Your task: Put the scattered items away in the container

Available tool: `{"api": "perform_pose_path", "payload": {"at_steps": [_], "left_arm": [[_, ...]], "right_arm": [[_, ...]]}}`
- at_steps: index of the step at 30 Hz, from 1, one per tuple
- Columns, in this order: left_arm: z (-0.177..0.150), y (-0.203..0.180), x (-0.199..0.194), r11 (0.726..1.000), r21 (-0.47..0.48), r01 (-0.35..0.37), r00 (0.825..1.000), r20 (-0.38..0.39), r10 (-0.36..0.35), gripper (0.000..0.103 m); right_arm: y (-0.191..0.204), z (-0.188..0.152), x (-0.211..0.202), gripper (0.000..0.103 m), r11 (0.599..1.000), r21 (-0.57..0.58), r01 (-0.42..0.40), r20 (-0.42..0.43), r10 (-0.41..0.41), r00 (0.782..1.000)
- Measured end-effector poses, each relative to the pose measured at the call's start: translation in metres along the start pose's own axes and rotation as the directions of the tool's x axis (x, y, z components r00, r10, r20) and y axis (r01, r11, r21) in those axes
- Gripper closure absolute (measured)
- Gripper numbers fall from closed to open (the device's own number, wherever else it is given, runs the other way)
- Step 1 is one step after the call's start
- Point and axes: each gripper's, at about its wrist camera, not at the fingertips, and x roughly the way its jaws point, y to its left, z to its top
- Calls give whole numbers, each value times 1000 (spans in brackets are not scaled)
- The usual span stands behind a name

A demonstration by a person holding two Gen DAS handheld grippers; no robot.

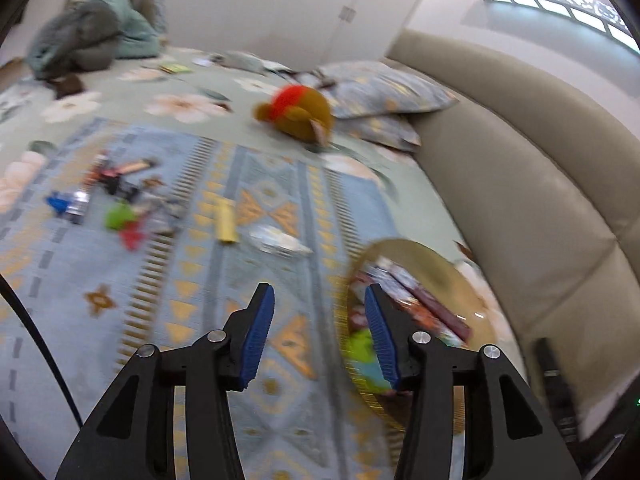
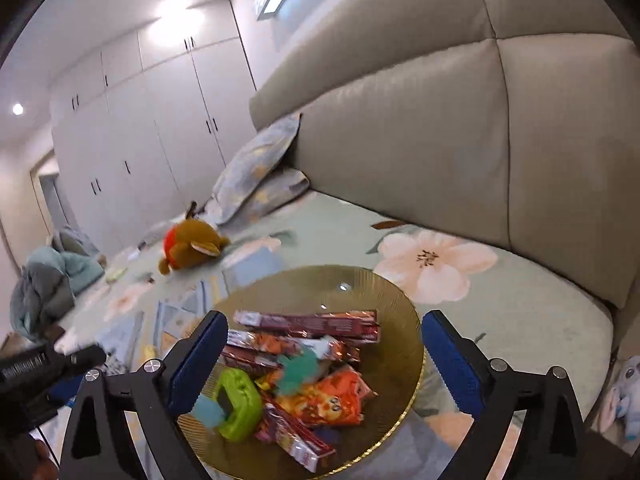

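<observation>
Both claws empty: right gripper (image 2: 320, 354) spread wide over the gold bowl (image 2: 384, 292) of snacks near the headboard edge, left gripper (image 1: 320, 330) half open, scattered toys (image 1: 116, 204) mid-blanket.

A gold ribbed bowl (image 2: 384, 292) holds a lime-green toy (image 2: 236, 404) and orange-and-maroon snack packets (image 2: 320, 322).

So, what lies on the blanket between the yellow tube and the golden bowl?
In the left wrist view, one crumpled silvery wrapper lies between the yellow tube and the golden bowl; otherwise only patterned blanket.
</observation>
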Motion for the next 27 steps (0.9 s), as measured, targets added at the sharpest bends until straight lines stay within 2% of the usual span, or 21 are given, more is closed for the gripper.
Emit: {"api": "perform_pose_path", "payload": {"at_steps": [1,3,4,7,9,13,14,15,17,18,19,20,21,22,23,24,25,27], "left_arm": [[1,9,-3,1000,2,-28,1000,14,28,53],[4,32,-8,993,12,-116,992,49,115,45],[6,40,-9,988,14,-155,986,69,154,43],[8,73,-7,955,14,-296,948,122,292,42],[8,97,0,939,-8,-344,932,122,342,42],[8,137,26,938,-95,-334,935,91,342,42],[11,146,36,934,-114,-339,932,93,350,42],[12,150,43,930,-120,-346,929,92,358,42],[18,162,65,927,-133,-351,929,72,362,42],[21,167,75,931,-146,-336,936,55,346,42],[19,172,82,938,-159,-309,948,34,317,42],[18,177,92,946,-170,-275,960,-2,279,43],[15,181,99,949,-179,-258,966,-31,257,43],[12,185,106,951,-177,-253,967,-47,249,43],[9,184,105,957,-158,-245,969,-18,245,43],[10,183,105,958,-159,-240,971,-16,240,43],[11,184,105,960,-163,-227,974,-12,228,43],[13,189,111,961,-176,-215,977,-20,214,43]], "right_arm": [[3,2,-4,5,999,16,-40,6,40,999],[17,4,-13,5,984,38,-175,5,175,985],[30,2,-16,5,957,41,-286,-12,287,958],[76,-9,-26,5,868,-25,-496,-67,494,867],[108,-17,-30,5,838,-85,-540,-85,534,841],[167,-27,-9,5,751,-76,-656,-153,642,752],[184,-28,4,5,744,-65,-665,-173,648,742],[197,-30,16,5,752,-59,-656,-192,637,747],[229,-34,59,5,800,-70,-596,-269,560,783],[242,-37,85,6,819,-76,-569,-329,518,789],[257,-46,121,6,827,-63,-559,-420,485,766],[266,-56,150,7,825,-47,-563,-500,468,729],[272,-67,180,16,832,-24,-554,-590,435,680],[273,-77,200,20,845,-3,-535,-646,406,646],[271,-91,225,25,868,35,-495,-701,374,607],[260,-102,242,26,884,64,-464,-722,361,590],[254,-114,256,26,904,68,-422,-736,331,591],[247,-124,261,30,911,66,-407,-714,328,618]]}}
